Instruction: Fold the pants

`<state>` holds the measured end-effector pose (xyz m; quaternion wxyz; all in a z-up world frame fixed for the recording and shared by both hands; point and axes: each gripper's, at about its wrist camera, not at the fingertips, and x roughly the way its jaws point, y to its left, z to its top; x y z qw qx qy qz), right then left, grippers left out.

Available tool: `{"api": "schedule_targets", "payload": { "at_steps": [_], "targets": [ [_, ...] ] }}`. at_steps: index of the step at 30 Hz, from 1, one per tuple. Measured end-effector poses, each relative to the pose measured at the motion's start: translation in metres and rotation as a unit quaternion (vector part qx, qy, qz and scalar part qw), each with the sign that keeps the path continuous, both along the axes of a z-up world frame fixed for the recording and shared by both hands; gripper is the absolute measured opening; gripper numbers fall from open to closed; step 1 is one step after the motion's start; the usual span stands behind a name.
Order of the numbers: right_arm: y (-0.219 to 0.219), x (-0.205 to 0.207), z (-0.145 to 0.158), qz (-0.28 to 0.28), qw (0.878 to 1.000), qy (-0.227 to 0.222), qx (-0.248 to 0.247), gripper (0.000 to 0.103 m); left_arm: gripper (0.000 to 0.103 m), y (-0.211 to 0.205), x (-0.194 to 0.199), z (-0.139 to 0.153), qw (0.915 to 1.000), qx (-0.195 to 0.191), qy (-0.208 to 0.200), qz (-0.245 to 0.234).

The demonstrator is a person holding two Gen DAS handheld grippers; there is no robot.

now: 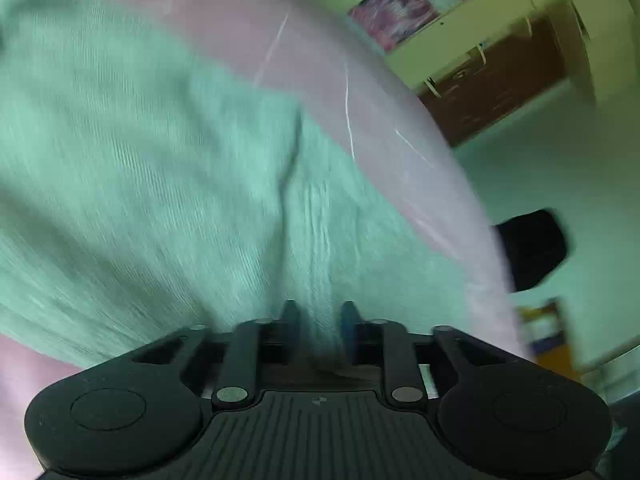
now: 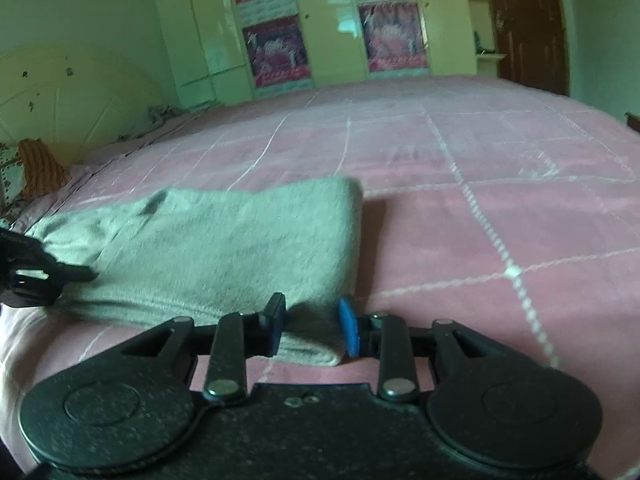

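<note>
The pale green-grey pants (image 2: 224, 240) lie folded over on the pink bed (image 2: 500, 208). My right gripper (image 2: 310, 326) is shut on the near corner of the pants, low over the bed. My left gripper (image 1: 319, 318) is shut on a bunch of the pants cloth (image 1: 160, 160), which fills most of the blurred left wrist view. The left gripper also shows at the left edge of the right wrist view (image 2: 36, 272), at the other end of the pants.
The pink quilted bed cover (image 1: 360, 92) stretches far to the right and back. A cream headboard (image 2: 60, 112) stands at the left, a wardrobe (image 2: 320, 20) behind the bed, a brown door (image 2: 528, 20) at the far right. A dark object (image 1: 532, 248) sits beyond the bed edge.
</note>
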<state>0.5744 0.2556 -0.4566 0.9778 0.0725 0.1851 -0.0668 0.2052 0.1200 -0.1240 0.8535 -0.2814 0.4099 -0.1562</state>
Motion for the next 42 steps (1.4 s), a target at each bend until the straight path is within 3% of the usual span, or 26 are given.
{"api": "schedule_targets", "payload": {
  "at_steps": [2,4,7,10,12,14,21,25,27,29,31,34,40,42],
  "targets": [
    [0.003,-0.005,0.005,0.004,1.000,-0.020,-0.011,0.030,0.047,-0.013,-0.010,0.016,0.9963,0.072,-0.046,-0.004],
    [0.005,0.006,0.000,0.011,1.000,0.009,-0.014,0.027,0.048,-0.030,-0.009,0.022,0.9896,0.120,-0.075,-0.024],
    [0.008,0.021,-0.008,-0.005,0.998,0.047,-0.039,0.028,0.048,-0.050,-0.006,0.026,0.9830,0.150,-0.092,-0.052],
    [0.006,0.021,0.004,-0.010,0.999,0.032,-0.038,0.024,0.048,-0.082,0.018,0.041,0.9730,0.178,-0.123,-0.080],
    [0.001,0.026,0.006,-0.002,0.999,0.035,-0.033,0.024,0.048,-0.091,0.038,0.035,0.9699,0.193,-0.112,-0.099],
    [-0.003,0.041,-0.001,-0.004,0.997,0.067,-0.046,0.024,0.048,-0.101,0.056,0.032,0.9680,0.203,-0.100,-0.108],
    [-0.025,0.101,0.017,-0.016,0.995,0.089,-0.047,0.025,0.048,-0.120,0.089,0.034,0.9626,0.232,-0.085,-0.111],
    [-0.050,0.136,0.027,-0.030,0.996,0.085,-0.001,0.027,0.048,-0.119,0.092,0.041,0.9607,0.245,-0.109,-0.073],
    [-0.054,0.137,0.031,-0.041,0.997,0.071,0.010,0.028,0.048,-0.119,0.100,0.029,0.9584,0.264,-0.085,-0.068],
    [-0.055,0.139,0.025,-0.040,0.996,0.080,0.012,0.028,0.058,-0.120,0.102,0.020,0.9514,0.292,-0.068,-0.070],
    [-0.060,0.137,0.017,-0.034,0.996,0.083,0.026,0.028,0.058,-0.111,0.097,0.021,0.9601,0.267,-0.063,-0.054],
    [-0.057,0.117,0.023,-0.033,0.996,0.066,0.041,0.029,0.059,-0.113,0.084,0.021,0.9482,0.303,-0.075,-0.060],
    [-0.040,0.080,0.002,-0.014,0.997,0.078,0.020,0.031,0.060,-0.112,0.073,0.024,0.9510,0.296,-0.070,-0.055],
    [-0.036,0.066,0.002,-0.014,0.997,0.078,0.023,0.041,0.060,-0.112,0.068,0.022,0.9511,0.296,-0.072,-0.054]
  ]
}}
